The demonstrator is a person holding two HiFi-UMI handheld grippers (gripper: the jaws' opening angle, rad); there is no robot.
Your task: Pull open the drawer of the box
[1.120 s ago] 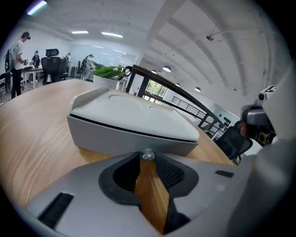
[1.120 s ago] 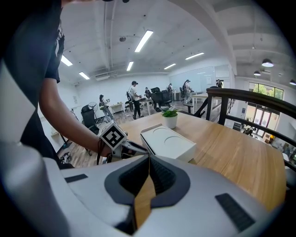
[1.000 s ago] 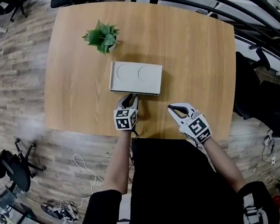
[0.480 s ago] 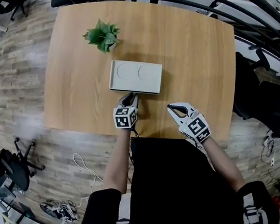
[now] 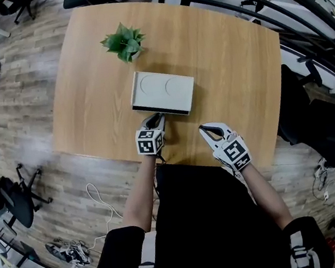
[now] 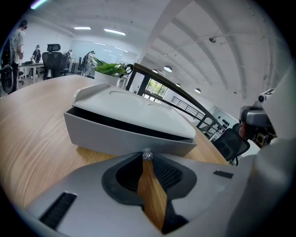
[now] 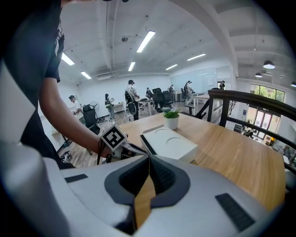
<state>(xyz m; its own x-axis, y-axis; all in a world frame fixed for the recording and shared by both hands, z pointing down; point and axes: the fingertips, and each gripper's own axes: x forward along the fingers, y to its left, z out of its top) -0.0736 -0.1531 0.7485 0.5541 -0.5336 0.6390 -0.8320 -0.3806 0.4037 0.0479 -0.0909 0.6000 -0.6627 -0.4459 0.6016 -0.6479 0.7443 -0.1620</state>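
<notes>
**Head view.** A light wooden table (image 5: 237, 57) carries a flat white rectangular box (image 5: 162, 88) with two shallow round recesses in its top, lying near the table's middle. A small green potted plant (image 5: 122, 42) stands just beyond the box's far left corner, apart from it. The box's drawer (image 5: 159, 108) faces the person, and a dark band runs along that near edge. The left gripper (image 5: 153, 121) has its tips at the drawer front. The right gripper (image 5: 206, 130) hangs over bare tabletop, to the right of the box and nearer the person, touching nothing.

**Left gripper view.** The grey drawer front stands slightly out from the box, with a dark slot open beneath the white lid. The jaws have just been closing and are now pinched on the small silvery knob (image 6: 147, 154) at the lower edge of the drawer front. The knob sits between their tips.

**Right gripper view.** The jaws are pressed together with nothing between them, and wood grain shows below them. Beyond them lie the box, the plant and the left gripper's marker cube (image 7: 113, 137). A black railing (image 7: 249, 99) stands at the right, and people stand in the far office background.
</notes>
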